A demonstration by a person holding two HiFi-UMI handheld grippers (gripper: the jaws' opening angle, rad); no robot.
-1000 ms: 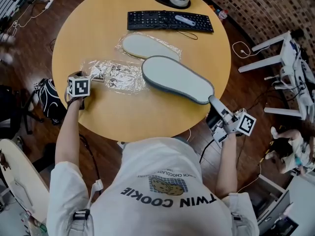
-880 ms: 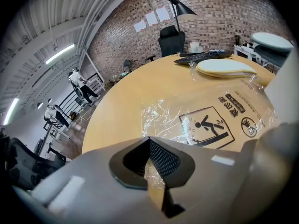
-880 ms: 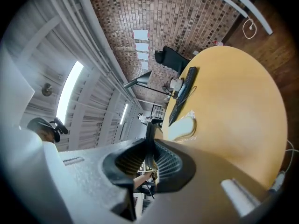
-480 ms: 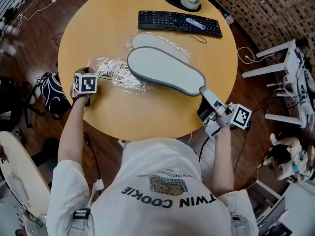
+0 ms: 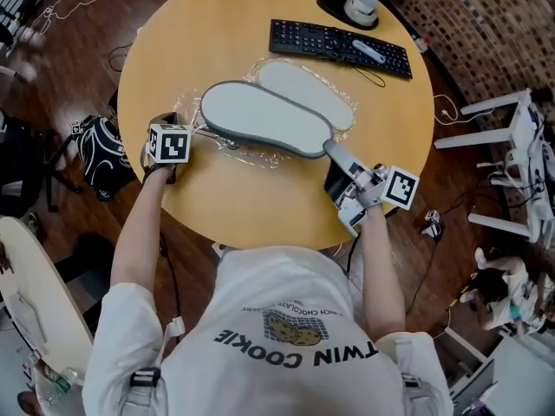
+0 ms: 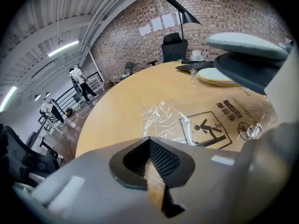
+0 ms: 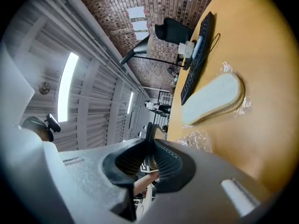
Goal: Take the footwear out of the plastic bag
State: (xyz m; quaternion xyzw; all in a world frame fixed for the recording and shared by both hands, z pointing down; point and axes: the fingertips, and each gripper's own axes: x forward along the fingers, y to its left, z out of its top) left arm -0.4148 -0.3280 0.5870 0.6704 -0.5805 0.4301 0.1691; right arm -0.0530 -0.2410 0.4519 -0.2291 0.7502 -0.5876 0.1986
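A grey-soled slipper (image 5: 260, 117) with a dark rim hangs flat above the round yellow table (image 5: 260, 206). My right gripper (image 5: 332, 152) is shut on its rim at the right end; in the right gripper view the rim (image 7: 149, 136) shows edge-on between the pads. Under the slipper lies the clear plastic bag (image 5: 258, 155), with warning print (image 6: 210, 129). My left gripper (image 5: 184, 134) is shut on the bag's left edge, and film (image 6: 152, 171) shows between its pads. A second slipper (image 5: 305, 94), pale and wrapped in plastic, lies behind.
A black keyboard (image 5: 338, 48) with a white item on it lies at the table's far side, with a lamp base (image 5: 355, 7) behind it. A dark bag (image 5: 100, 150) sits on the floor at left. White furniture (image 5: 512, 146) stands at right.
My right gripper has carried the slipper leftward across the table, from the right edge to above the bag and close to the left gripper. The left gripper has held still on the bag.
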